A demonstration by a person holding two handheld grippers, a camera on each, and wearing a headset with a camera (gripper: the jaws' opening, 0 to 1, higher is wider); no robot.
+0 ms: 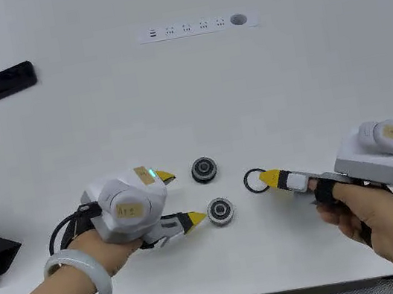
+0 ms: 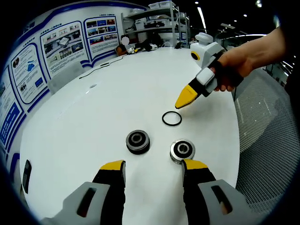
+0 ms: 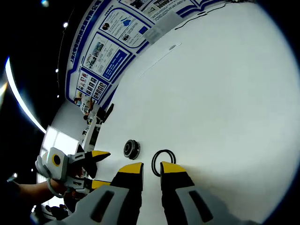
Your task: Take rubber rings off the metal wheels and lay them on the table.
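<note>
- The left gripper [image 2: 153, 166] has its jaws spread wide and holds nothing; one tip sits just beside a metal wheel [image 2: 182, 151].
- The right gripper [image 3: 151, 168] has its jaws barely parted and is empty.
- A black rubber ring [image 2: 171, 112] lies flat on the white table [image 1: 307, 83], just ahead of the right gripper's tips.
- A second wheel [image 2: 138, 141] rests nearby.
- A power strip [image 1: 197, 27] lies farther back.

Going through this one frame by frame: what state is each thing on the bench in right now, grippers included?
Left gripper: jaws wide open, holding nothing.
Right gripper: jaws narrowly apart, holding nothing.
Near wheel: bare metal rim, ring apparently off.
Far wheel: dark rim, ring seemingly on.
Rubber ring: loose, flat on the table.
Phone: lying flat, screen dark.
</note>
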